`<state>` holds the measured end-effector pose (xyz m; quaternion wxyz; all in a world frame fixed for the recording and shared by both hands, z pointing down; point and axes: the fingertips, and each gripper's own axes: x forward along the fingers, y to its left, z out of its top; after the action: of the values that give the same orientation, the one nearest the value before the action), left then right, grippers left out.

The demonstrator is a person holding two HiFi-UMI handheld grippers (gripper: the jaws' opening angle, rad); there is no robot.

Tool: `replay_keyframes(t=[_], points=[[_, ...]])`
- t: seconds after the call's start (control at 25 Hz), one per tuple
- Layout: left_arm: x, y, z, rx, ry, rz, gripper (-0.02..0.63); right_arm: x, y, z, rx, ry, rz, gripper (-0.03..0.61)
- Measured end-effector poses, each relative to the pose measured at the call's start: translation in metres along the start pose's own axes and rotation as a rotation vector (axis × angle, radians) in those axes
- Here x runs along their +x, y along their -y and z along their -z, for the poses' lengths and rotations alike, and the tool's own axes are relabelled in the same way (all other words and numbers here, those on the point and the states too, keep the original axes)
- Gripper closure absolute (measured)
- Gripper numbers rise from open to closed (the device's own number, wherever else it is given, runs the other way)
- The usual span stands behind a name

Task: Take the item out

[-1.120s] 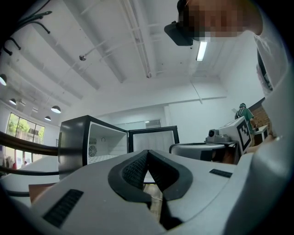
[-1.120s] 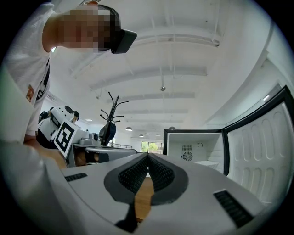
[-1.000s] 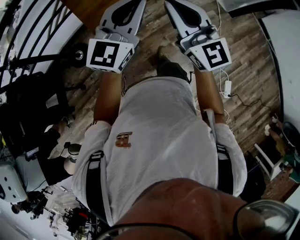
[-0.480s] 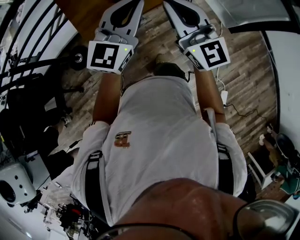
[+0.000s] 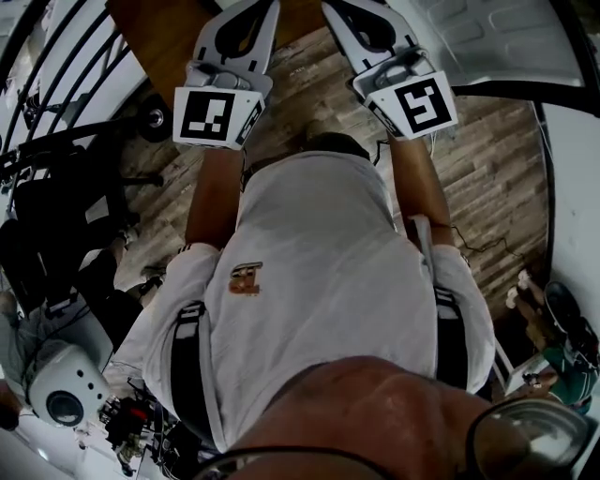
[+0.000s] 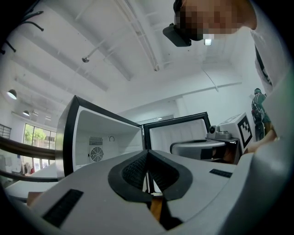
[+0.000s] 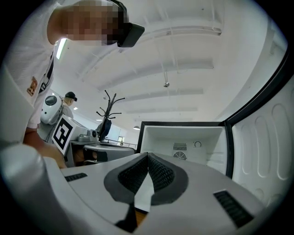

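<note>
Both grippers are held out in front of the person's chest, level, pointing at a small white fridge with its door swung open. The left gripper [image 5: 246, 28] [image 6: 147, 153] is shut with nothing between its pads. The right gripper [image 5: 370, 23] [image 7: 148, 156] is also shut and empty. The fridge's cavity [image 6: 103, 142] [image 7: 183, 140] shows a bare white back wall with a fan grille. Its lower part is hidden behind the jaws, and no item shows inside. The open door [image 6: 177, 131] [image 7: 262, 133] [image 5: 497, 37] stands on the right side.
A brown wooden surface [image 5: 155, 42] lies ahead on the left over the plank floor [image 5: 487, 178]. Dark chairs and gear [image 5: 56, 206] crowd the left, and a white device [image 5: 61, 398] sits low left. A coat rack [image 7: 110, 103] and another person [image 7: 70, 97] stand behind.
The view has shifted forward: the white fridge door and the brown surface fill more of the top of the head view. Both grippers stay shut and side by side.
</note>
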<state>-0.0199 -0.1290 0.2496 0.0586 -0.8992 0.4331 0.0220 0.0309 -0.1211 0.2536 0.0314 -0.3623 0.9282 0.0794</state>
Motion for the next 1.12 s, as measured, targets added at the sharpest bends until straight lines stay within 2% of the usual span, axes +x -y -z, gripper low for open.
replay_keyframes(t=[0.28,0.48,0.6,0.84,1.0,1.12], points=[[0.009,0.009,0.005,0.001,-0.002,-0.032,0.595,-0.008,0.012,0.008,0.0,-0.006,-0.014,0.545],[0.032,-0.001,0.01,0.001,-0.014,-0.049,0.595,0.004,0.036,0.015,0.003,-0.012,-0.023,0.545],[0.024,-0.003,0.002,0.006,-0.003,-0.05,0.595,0.007,0.027,0.008,-0.015,-0.018,-0.022,0.545],[0.057,-0.034,0.013,-0.002,-0.014,-0.07,0.595,0.041,0.057,0.018,-0.019,-0.032,-0.026,0.545],[0.08,-0.039,0.025,-0.003,-0.024,-0.067,0.595,0.05,0.079,0.027,-0.02,-0.025,-0.008,0.545],[0.089,-0.048,0.034,-0.008,-0.031,-0.06,0.595,0.061,0.085,0.037,-0.026,-0.057,0.004,0.545]])
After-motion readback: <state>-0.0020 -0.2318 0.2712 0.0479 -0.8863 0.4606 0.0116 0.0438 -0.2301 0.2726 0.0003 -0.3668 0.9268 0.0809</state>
